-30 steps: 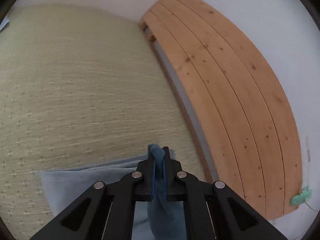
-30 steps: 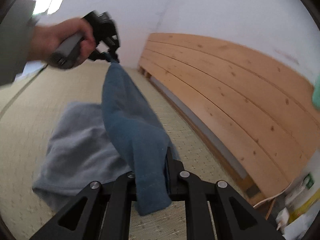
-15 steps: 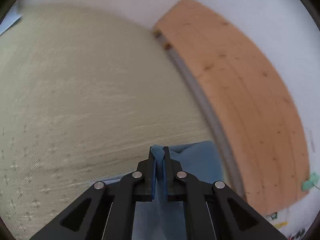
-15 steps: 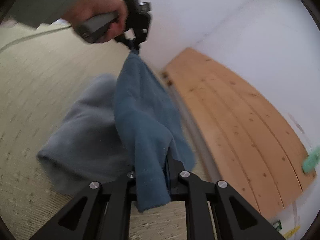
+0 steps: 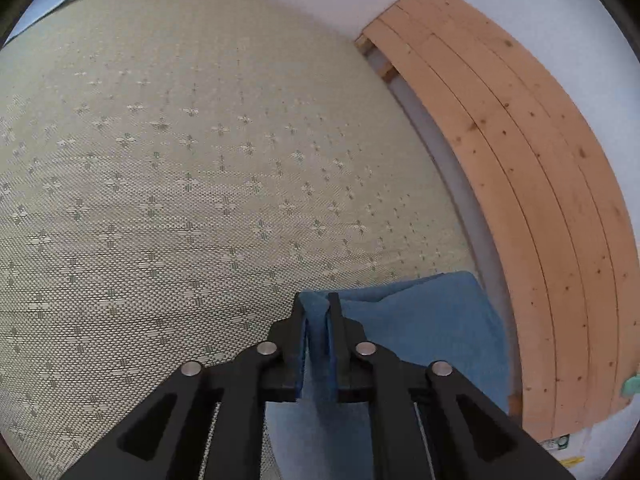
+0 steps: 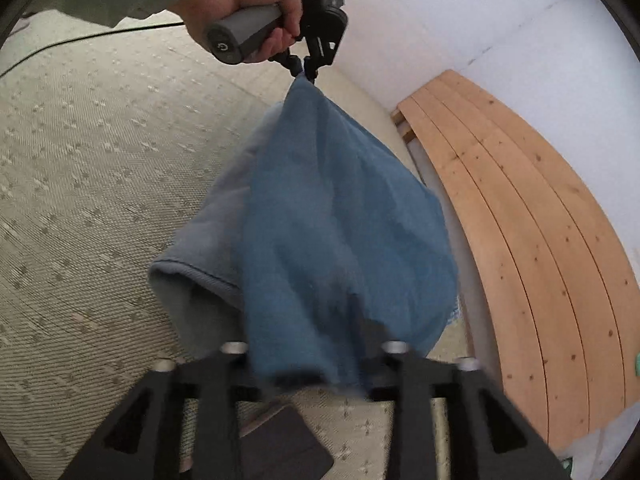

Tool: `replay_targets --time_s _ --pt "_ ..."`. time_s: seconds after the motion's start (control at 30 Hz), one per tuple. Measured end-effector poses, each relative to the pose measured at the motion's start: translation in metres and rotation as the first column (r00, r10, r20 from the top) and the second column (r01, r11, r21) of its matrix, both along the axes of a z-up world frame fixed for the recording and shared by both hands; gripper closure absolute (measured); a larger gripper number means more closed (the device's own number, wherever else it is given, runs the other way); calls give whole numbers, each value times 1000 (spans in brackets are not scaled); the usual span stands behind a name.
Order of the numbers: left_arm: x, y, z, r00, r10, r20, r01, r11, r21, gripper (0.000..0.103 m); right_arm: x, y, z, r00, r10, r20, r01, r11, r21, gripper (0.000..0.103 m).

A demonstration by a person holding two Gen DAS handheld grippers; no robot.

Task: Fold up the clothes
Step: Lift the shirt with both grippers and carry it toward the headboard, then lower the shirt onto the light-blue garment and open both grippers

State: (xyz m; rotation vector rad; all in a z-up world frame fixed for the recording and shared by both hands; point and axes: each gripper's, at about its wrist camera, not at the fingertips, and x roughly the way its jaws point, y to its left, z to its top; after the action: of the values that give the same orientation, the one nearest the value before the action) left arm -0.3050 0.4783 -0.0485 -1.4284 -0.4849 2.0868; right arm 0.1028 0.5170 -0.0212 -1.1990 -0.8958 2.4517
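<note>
A blue garment hangs in the air over the woven mat. Its paler inner side shows at the left. My left gripper is shut on one edge of the garment; in the right wrist view it holds the top corner, high up. My right gripper has its jaws spread wide, and the garment's lower edge drapes over the gap, hiding the fingertips. I cannot see any pinch on the cloth there.
A slatted wooden frame leans on the white wall at the right. A dark flat object lies on the mat below my right gripper. A black cable crosses the mat at the far left.
My right gripper's jaws, shut on the garment before, now stand wide apart. The left gripper has lifted its corner higher and the garment has spread out.
</note>
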Motion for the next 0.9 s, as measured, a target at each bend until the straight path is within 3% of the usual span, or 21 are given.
replay_targets --time_s 0.03,0.1,0.17,0.23,0.3,0.47,0.57,0.73,0.8,0.9 --pt "1 -4 4 1000 6 -8 -6 1000 0 76 3 -2 3 1000 2 -3 -2 1000 -13 53" --pt "3 -17 15 999 40 -35 -39 999 21 38 9 -5 11 1000 1 -8 -1 999 -42 50" --pt "4 -37 31 995 86 -50 -83 995 52 21 16 -10 22 1000 11 -13 -12 995 -99 48" --pt "9 -58 52 989 125 -77 -118 989 87 20 23 -15 34 999 33 -21 -35 989 -145 39" --pt "16 -77 77 984 138 -110 -127 987 101 19 36 -22 51 997 60 -49 -69 977 -200 39" --pt "47 -133 157 962 167 -215 -137 980 146 17 70 -31 126 973 59 -221 -129 939 -320 36" --pt "84 -168 211 936 173 -306 -130 979 159 17 90 -35 179 942 31 -334 -164 912 -376 27" --pt "168 -232 303 847 170 -504 -121 984 127 14 117 -45 266 876 -17 -481 -240 850 -468 17" --pt "208 -259 338 807 176 -564 -121 984 133 13 129 -52 302 842 -44 -538 -272 826 -494 12" --pt "253 -291 379 768 185 -613 -121 982 145 12 152 -64 352 786 -89 -612 -308 802 -511 5"
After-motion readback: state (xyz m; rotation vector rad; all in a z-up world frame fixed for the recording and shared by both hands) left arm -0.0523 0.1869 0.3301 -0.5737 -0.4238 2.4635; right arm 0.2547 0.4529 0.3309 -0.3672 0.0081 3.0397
